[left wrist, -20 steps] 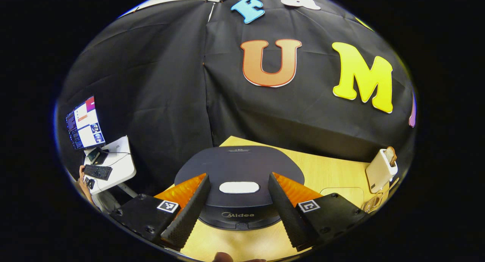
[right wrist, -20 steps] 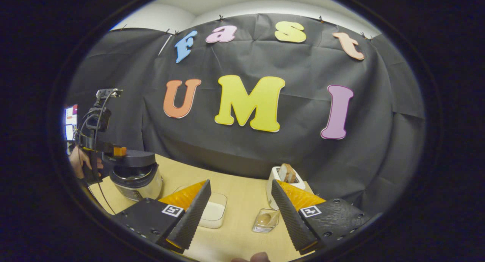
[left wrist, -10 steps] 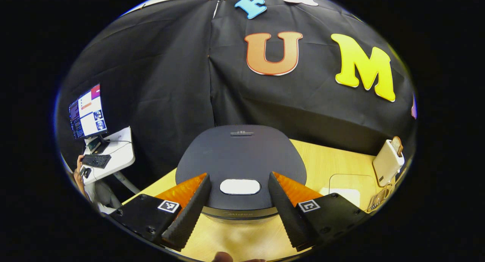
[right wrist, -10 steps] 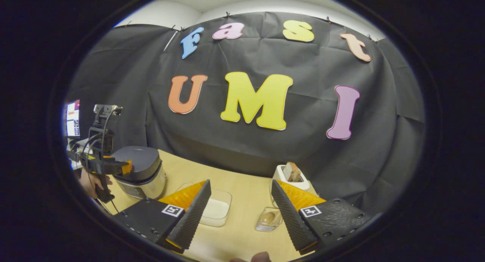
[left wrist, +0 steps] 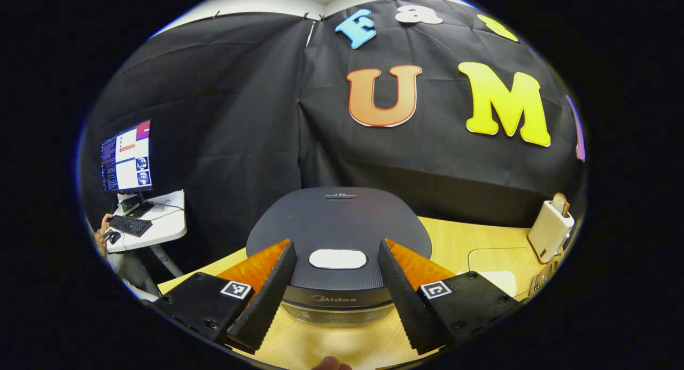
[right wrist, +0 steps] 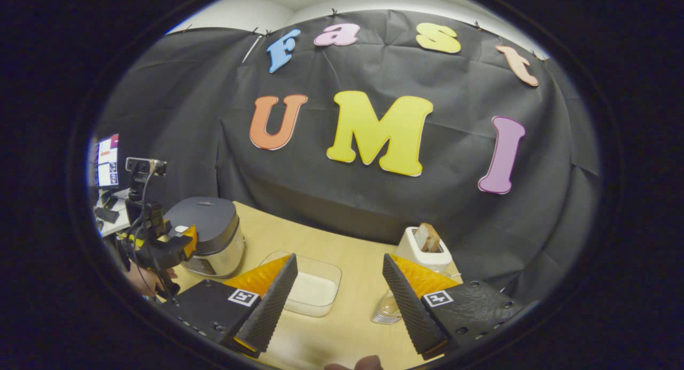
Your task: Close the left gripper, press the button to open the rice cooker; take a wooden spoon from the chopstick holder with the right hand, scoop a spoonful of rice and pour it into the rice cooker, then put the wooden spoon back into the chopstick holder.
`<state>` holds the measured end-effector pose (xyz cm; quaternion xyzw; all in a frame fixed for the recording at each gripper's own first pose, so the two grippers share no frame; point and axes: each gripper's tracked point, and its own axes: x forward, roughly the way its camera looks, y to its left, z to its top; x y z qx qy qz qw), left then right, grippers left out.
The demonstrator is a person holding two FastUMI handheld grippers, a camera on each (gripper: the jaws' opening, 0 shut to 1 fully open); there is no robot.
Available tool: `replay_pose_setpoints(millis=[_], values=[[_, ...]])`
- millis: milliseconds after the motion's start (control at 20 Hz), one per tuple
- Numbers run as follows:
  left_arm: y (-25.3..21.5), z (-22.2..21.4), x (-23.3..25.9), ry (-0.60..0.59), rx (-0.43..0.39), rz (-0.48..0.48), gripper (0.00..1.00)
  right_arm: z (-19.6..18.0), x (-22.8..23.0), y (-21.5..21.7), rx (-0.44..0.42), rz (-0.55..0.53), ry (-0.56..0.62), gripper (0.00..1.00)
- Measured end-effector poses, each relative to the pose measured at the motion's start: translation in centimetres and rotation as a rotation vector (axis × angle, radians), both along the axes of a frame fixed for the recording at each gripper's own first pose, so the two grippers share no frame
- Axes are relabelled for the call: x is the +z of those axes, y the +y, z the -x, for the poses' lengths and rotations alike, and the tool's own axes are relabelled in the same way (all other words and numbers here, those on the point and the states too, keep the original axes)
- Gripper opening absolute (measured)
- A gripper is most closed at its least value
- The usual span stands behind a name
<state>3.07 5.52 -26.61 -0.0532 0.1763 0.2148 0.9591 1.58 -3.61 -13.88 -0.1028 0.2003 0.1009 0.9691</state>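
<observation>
A: Left hand-held gripper (left wrist: 337, 284) is spread wide, nothing between its fingers — it sits right in front of the rice cooker (left wrist: 339, 236), the two fingers framing the lid's front edge.

B: And the white oval button (left wrist: 337, 259) lies dead centre between those fingers, on top of the dark lid. Lid is down, cooker closed.

A: From the right gripper view you get the cooker (right wrist: 211, 241) side-on at the left end of the tabletop (right wrist: 331, 252), silver body under that dark lid, with the left hand-held gripper (right wrist: 181, 247) just at its front, a hand (right wrist: 144, 280) holding it from below.

B: Right hand-held gripper (right wrist: 337, 290) — also released, fingers well apart, empty, hanging over the near part of the tabletop.

A: Beyond its left finger there's a clear container (right wrist: 312, 284) with white rice in it. Beside the right finger, a small clear holder (right wrist: 386, 310); I cannot tell what is in it.

B: White toaster (right wrist: 425, 252) with a slice of bread poking up stands near the back wall, behind that right finger.

A: Far left in the left gripper view — a monitor (left wrist: 127, 157) and keyboard (left wrist: 130, 225) on a small white side desk (left wrist: 163, 232), off the tabletop
</observation>
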Motion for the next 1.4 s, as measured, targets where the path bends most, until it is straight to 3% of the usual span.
replay_pose_setpoints(millis=[350, 500, 700, 750, 1200, 1400], values=[[0.2, -0.3, 0.7, -0.004, -0.023, -0.064, 0.98, -0.7, 0.2, 1.1, 0.01, -0.009, -0.008, 0.96], [0.1, -0.1, 2.9, -0.017, -0.049, -0.07, 0.98, -1.6, 0.3, 0.9, -0.027, -0.045, -0.031, 0.98], [-1.8, -1.2, 11.1, -0.152, -0.156, -0.136, 1.0, -2.5, 1.5, -0.7, -0.118, -0.099, -0.085, 0.95], [-2.7, -1.3, 12.9, -0.176, -0.186, -0.129, 0.96, -2.6, 2.3, -1.0, -0.133, -0.112, -0.107, 0.96], [-13.1, -0.1, 25.4, -0.31, -0.449, 0.029, 0.96, -2.6, 9.4, -2.9, -0.182, -0.182, -0.258, 0.95], [-15.2, 1.3, 27.6, -0.327, -0.501, 0.013, 0.97, -1.1, 10.4, -3.4, -0.199, -0.177, -0.24, 0.97]])
